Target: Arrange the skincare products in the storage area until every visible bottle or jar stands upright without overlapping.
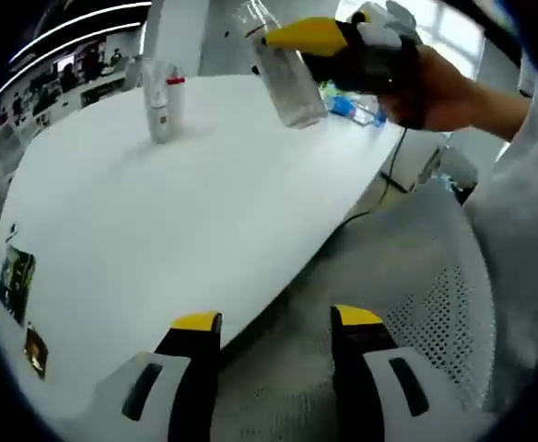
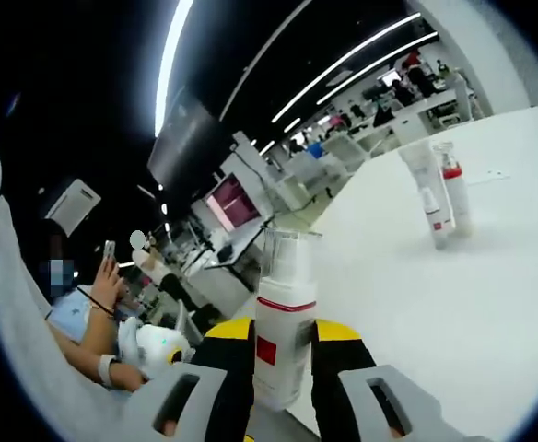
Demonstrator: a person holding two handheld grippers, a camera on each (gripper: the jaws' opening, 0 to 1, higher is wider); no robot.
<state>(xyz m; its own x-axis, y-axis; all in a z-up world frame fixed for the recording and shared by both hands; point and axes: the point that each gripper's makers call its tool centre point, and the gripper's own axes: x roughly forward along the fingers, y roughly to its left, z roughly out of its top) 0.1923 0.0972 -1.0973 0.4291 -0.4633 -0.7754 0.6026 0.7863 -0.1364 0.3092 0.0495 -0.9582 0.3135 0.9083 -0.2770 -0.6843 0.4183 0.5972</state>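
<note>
White desk (image 1: 158, 239), left gripper view: left claw (image 1: 274, 322) wide, bare, at desk edge; two bottles (image 1: 163, 101) upright far side; right claw (image 1: 301, 37) lifts clear-capped bottle (image 1: 287, 78).
Right gripper view: right claw (image 2: 283, 336) clamps white bottle (image 2: 283, 345), red band, clear cap; bottles (image 2: 439, 198) stand beyond.

Clear-capped white bottle (image 2: 283, 322) aloft; two bottles (image 1: 163, 101) upright on table.

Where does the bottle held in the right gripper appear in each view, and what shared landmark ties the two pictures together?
Left gripper view: the held bottle is at top centre, tilted above the white table, clamped by the right gripper.
Right gripper view: the same bottle stands at bottom centre between the yellow-tipped fingers.
Shared landmark: the pair of standing bottles on the table.
</note>
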